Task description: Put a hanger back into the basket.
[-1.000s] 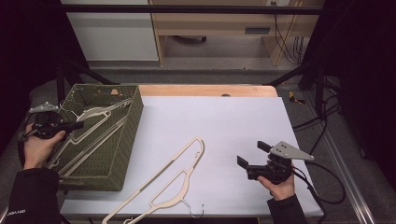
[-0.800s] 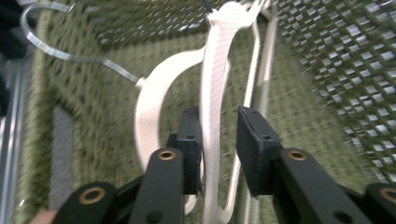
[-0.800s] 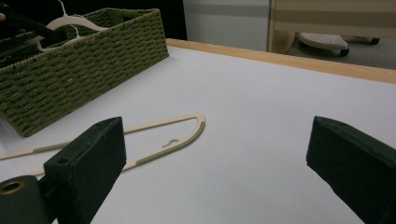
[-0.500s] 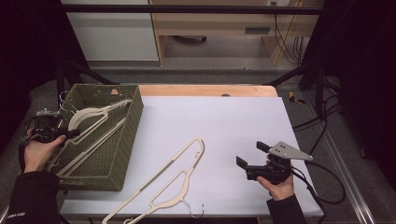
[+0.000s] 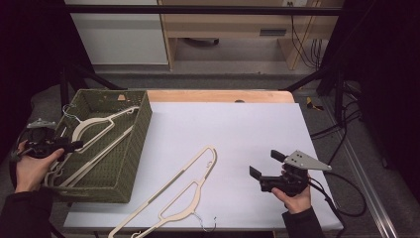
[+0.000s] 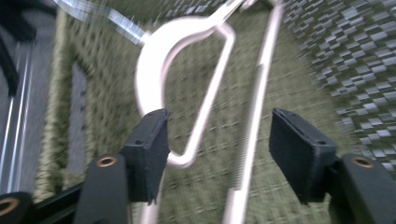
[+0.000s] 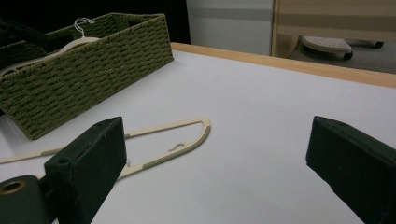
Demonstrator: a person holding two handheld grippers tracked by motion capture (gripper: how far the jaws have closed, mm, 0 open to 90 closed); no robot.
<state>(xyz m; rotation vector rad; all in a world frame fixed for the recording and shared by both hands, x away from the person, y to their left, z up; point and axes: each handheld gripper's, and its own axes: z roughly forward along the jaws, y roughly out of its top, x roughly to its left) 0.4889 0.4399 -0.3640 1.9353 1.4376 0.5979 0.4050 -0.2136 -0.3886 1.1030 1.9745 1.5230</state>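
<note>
Two grippers are at work at the table's near corners. The left gripper (image 5: 74,145) hangs over the near left rim of the woven green basket (image 5: 133,148); its jaws have just been opening and now stand apart with nothing pressed between the pads. In the left gripper view the curved shoulder of a cream hanger (image 6: 187,84) runs between the jaws, free of both. That hanger (image 5: 91,130) lies in the basket, propped at a slant, its wire hook up by the far left rim.

The right gripper (image 5: 267,166), held low in the right hand (image 5: 296,196) at the near right of the table, has its jaws wide open and empty, pointing toward the left across the surface.

Between the two tools, a second cream hanger (image 5: 185,191) lies flat on the white tabletop (image 5: 247,129), slanting from the front edge toward the middle, just beside the basket's near right corner and well apart from the right gripper; it is slim, with a ridged strip along one arm.

Beyond the white sheet a strip of bare wood (image 5: 218,95) edges the table. Farther back stand pale wooden furniture (image 5: 237,29) and a white panel (image 5: 119,34), with dark cables (image 5: 341,129) on the floor at right.
</note>
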